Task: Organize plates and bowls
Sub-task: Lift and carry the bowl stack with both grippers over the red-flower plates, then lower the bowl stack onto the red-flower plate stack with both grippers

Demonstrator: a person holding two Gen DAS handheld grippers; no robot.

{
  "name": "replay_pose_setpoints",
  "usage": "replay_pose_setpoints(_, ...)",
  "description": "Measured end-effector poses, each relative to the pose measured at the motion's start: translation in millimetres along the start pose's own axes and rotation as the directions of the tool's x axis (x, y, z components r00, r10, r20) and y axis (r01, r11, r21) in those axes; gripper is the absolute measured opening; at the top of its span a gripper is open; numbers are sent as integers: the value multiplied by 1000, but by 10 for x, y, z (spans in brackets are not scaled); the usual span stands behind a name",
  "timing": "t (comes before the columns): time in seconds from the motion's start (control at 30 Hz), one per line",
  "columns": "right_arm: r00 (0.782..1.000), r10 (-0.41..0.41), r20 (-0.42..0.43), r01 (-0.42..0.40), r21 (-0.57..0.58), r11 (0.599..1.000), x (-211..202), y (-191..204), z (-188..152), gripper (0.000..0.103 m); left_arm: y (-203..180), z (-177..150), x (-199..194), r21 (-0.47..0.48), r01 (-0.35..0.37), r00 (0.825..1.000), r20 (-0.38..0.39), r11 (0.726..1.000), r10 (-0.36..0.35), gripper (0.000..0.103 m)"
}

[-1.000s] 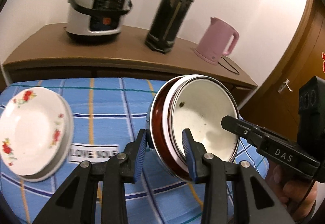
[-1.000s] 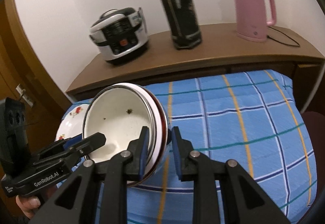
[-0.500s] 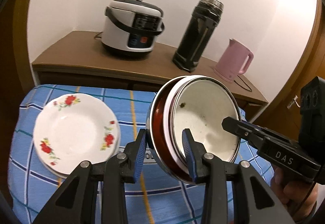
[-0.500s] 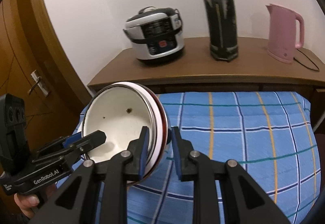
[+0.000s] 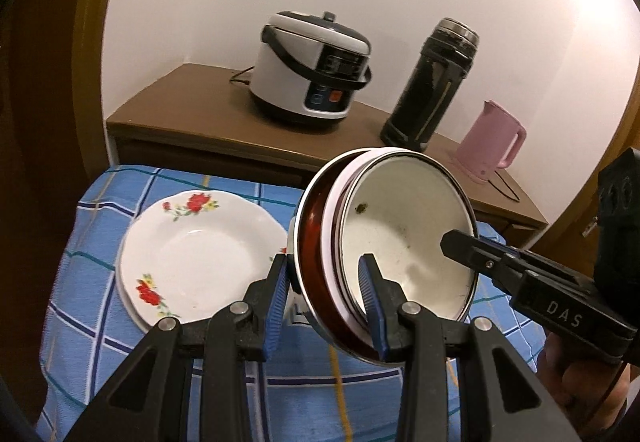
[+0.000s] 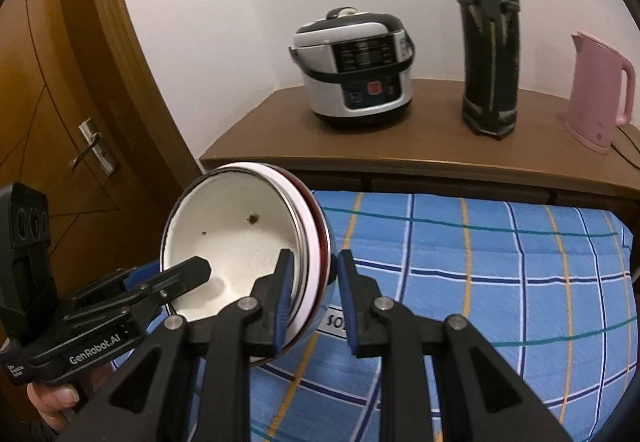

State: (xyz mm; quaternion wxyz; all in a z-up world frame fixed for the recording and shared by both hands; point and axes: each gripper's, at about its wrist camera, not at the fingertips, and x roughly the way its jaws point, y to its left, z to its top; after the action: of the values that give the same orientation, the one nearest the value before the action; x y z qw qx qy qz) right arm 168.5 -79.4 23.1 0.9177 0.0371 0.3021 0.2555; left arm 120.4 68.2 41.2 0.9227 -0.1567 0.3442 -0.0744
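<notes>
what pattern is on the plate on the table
White with red flower sprigs and green leaves around the rim of the plate; shows best in the left wrist view.

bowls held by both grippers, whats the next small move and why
Probably carry the stacked bowls on a little toward the flowered plates and level them. Both the left gripper and right gripper clamp opposite rims, the stack hangs tilted above the blue checked cloth, and the plates lie just beside it.

Cooker (image 5: 316,71), flask (image 5: 432,81), pink kettle (image 5: 490,139)
</notes>
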Motion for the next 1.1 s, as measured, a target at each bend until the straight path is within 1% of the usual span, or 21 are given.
replay_pose_setpoints(0.4,1000,16,-22,-17,-51,999,179,241,98,22,264,-4,-23,-43,-43,999,-2,998,43,38)
replay_pose_setpoints(0.9,998,27,-61,-32,-85,996,435,430,129,22,497,24,-40,-69,-81,997,3,994,81,38)
replay_pose_setpoints(1.0,997,24,-80,-32,-99,995,532,470,142,22,546,28,-29,-70,-94,996,1,993,95,38)
replay_pose_setpoints(1.1,993,23,-117,-35,-107,994,677,494,162,22,621,41,10,-75,-111,994,-12,991,110,38)
